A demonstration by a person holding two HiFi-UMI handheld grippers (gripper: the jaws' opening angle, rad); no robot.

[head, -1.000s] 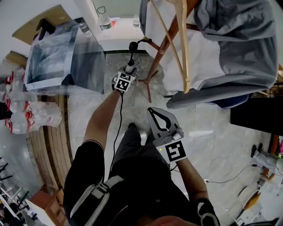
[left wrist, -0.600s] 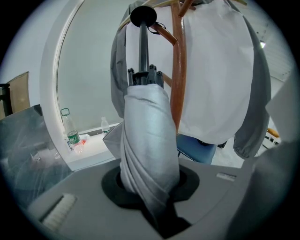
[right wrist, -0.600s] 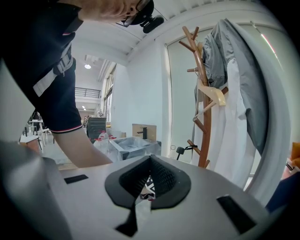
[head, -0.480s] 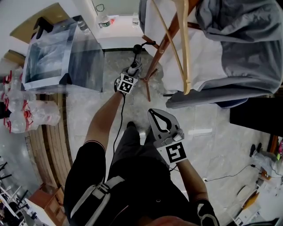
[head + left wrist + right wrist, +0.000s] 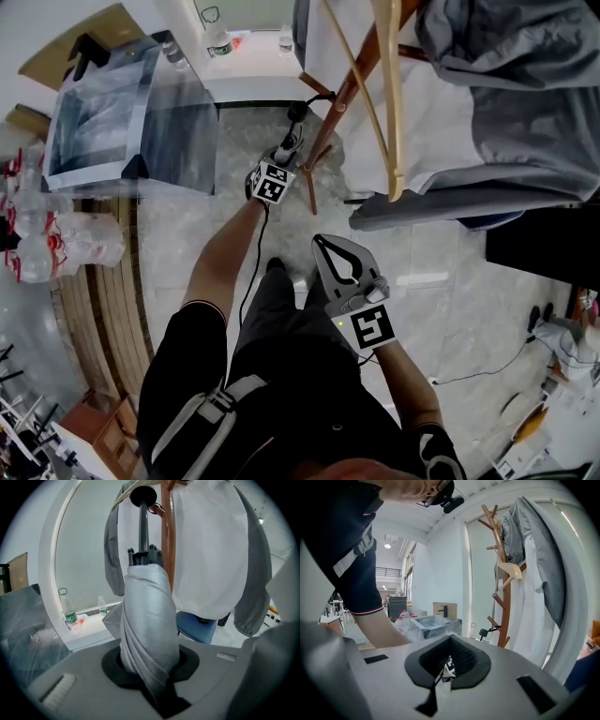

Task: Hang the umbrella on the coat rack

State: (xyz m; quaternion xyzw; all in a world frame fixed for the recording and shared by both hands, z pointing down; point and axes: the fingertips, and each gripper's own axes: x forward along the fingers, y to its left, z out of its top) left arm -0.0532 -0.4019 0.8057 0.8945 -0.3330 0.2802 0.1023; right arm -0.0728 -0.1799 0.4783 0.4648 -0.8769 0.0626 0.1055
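Note:
My left gripper (image 5: 283,155) is shut on a folded grey umbrella (image 5: 147,620), whose fabric fills the gap between the jaws. The umbrella's black stem and round handle (image 5: 143,496) point up, close beside the brown wooden coat rack pole (image 5: 167,536) and one of its pegs (image 5: 319,89). From the right gripper view, the handle (image 5: 483,633) sits low by the coat rack (image 5: 505,597). My right gripper (image 5: 321,239) hangs lower and nearer me, shut with nothing in it (image 5: 450,638).
A white shirt (image 5: 441,122), a grey jacket (image 5: 506,66) and a pale wooden hanger (image 5: 389,94) hang on the rack. A glass-topped table (image 5: 122,112) stands on the left, with water bottles (image 5: 217,42) on a white ledge behind. A blue chair (image 5: 199,625) sits under the clothes.
My left gripper has carried the umbrella a little right, bringing its handle closer to the rack's pole and peg. The right gripper has hardly moved.

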